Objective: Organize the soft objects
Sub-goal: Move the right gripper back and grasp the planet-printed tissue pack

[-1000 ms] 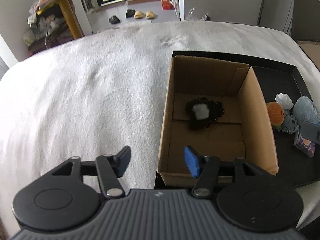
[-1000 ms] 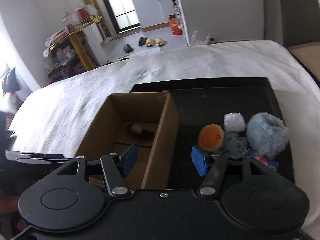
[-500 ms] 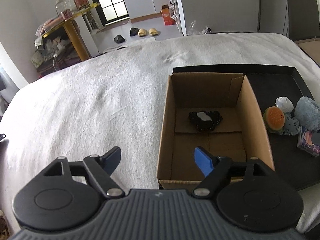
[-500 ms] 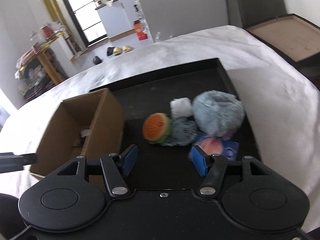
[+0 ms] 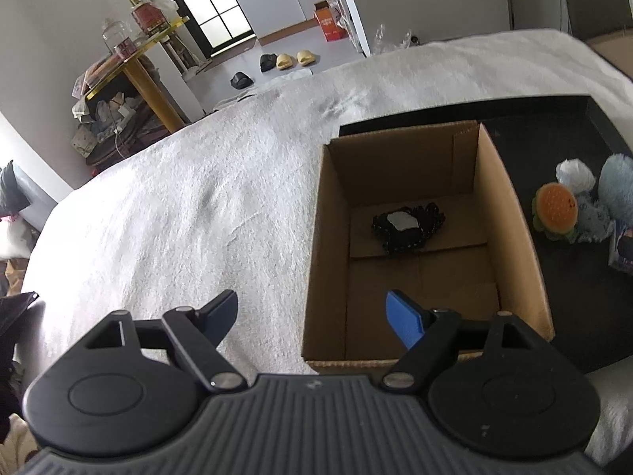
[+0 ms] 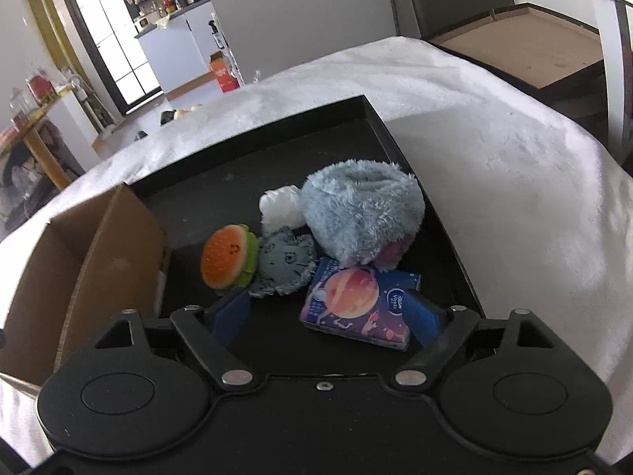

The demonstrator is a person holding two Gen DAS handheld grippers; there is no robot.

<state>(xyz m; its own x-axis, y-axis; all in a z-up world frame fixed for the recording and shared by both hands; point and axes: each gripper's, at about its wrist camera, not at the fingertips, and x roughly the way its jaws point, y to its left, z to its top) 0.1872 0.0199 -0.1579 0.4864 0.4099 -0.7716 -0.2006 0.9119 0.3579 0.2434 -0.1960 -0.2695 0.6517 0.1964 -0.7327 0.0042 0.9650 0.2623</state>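
We see the left gripper [image 5: 312,312] over the near left corner of the open brown cardboard box [image 5: 518,237], its 2 blue-padded fingers [image 5: 403,318] spread wide with nothing between them; its jaws have just been opening. The left finger hangs over the white fluffy cover on the worktop [image 5: 198,206], the right one over the box's floor. Inside the box, toward its far wall, lies a crumpled black soft piece with a pale grey patch on top [image 5: 407,227]. The box stands on the left part of a shallow black tray [image 6: 356,138]. The right gripper [image 6: 328,312] points down at the pile on the tray's right part, its fingers [image 6: 231,314] also spread apart and pinching nothing; its jaws have just been opening. Between those fingers, but untouched as far as we can tell, lies a flat purple packet printed with an orange planet [image 6: 360,303]. Just behind it sit a round orange-and-green plush shaped like a burger [image 6: 227,257], a small grey-blue plush disc [image 6: 285,263] touching it, a large fluffy pale-blue plush [image 6: 362,211] leaning on the packet, and a crumpled white soft ball [image 6: 279,208] at the back. All 5 rest outside the box.
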